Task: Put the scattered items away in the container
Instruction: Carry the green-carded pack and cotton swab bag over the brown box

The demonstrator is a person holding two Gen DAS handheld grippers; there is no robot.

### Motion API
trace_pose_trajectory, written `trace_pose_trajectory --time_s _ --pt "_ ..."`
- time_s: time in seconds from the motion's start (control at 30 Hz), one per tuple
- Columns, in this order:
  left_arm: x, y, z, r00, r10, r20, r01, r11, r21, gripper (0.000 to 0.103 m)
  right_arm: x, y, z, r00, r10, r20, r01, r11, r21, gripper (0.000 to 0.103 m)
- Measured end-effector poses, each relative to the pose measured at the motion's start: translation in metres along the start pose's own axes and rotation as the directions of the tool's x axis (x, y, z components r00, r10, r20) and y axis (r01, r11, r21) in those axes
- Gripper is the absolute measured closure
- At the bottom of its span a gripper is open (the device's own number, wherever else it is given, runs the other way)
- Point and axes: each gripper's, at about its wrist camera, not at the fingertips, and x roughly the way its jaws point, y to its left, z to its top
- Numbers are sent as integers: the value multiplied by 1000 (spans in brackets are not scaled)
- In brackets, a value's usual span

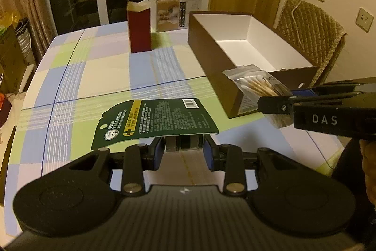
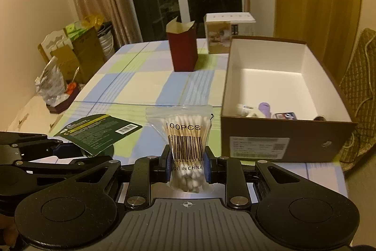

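Both fingers squeezing tight, left gripper (image 1: pixel 183 150) on green card (image 1: pixel 155 121), right gripper (image 2: pixel 186 164) on swab bag (image 2: pixel 183 133); could slip out before reaching box (image 2: pixel 279 142).

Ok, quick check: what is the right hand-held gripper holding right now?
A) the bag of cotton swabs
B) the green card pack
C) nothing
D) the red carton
A: in the right wrist view the right hand-held gripper is shut on the bag of cotton swabs, while the green card pack sits in the left hand-held gripper.
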Motion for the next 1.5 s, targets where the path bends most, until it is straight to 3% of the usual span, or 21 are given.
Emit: trace_pose_trajectory --time_s 0.47,1.5 --pt "-15 -18 3 1000 -14 22 14 1000 26 73 -25 -11 -5 999 -26 31 25 999 36 75" --pt "-12 -30 10 999 -28 18 27 999 38 73 -31 -29 -10 998 -58 37 55 995 86 75"
